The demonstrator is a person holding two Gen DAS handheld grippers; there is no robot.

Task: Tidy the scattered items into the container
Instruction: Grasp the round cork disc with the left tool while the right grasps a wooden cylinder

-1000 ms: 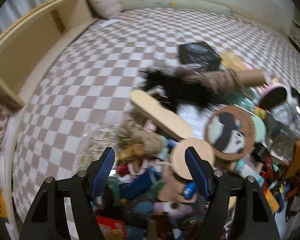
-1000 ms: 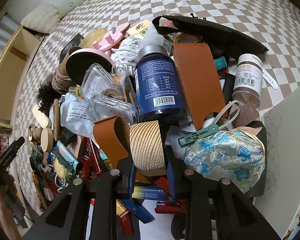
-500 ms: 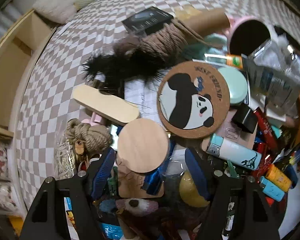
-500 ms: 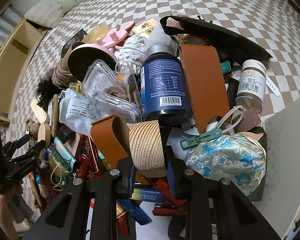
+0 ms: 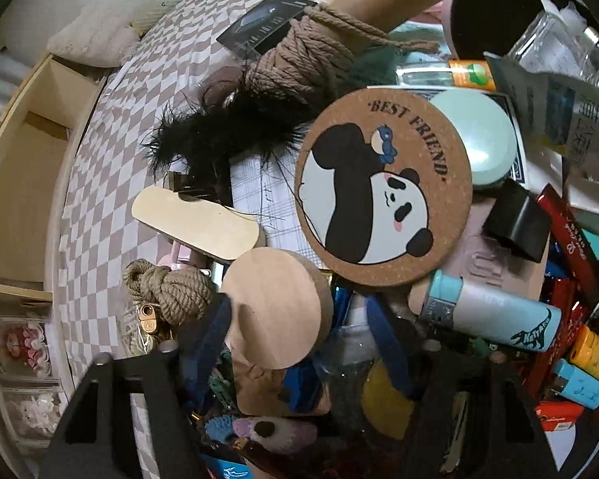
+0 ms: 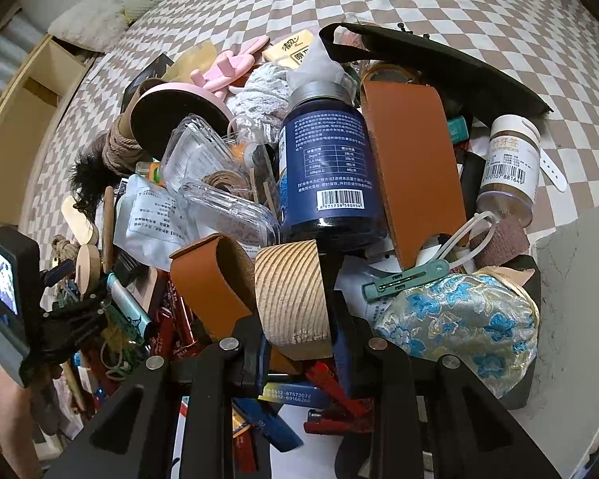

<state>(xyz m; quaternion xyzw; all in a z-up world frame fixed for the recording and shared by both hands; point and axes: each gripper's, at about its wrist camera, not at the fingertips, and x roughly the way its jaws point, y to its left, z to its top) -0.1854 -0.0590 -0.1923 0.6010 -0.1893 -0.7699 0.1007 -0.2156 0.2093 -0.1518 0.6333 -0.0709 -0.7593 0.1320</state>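
Since a second ago the left gripper (image 5: 299,319) has dropped close over the pile, its open fingers now straddling the round wooden disc (image 5: 273,311), which lies flat just below the panda coaster (image 5: 383,195). Right gripper (image 6: 299,339) stays clamped on the ridged wooden block (image 6: 293,299), well apart from the coaster.

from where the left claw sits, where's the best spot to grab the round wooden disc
Grip the wooden disc across its thick rim, coming from the near side where the left claw already sits. It lies tilted on the pile with its flat face up, so the exposed edges probably suit the open fingers better than the face. The panda coaster crowds its far side.
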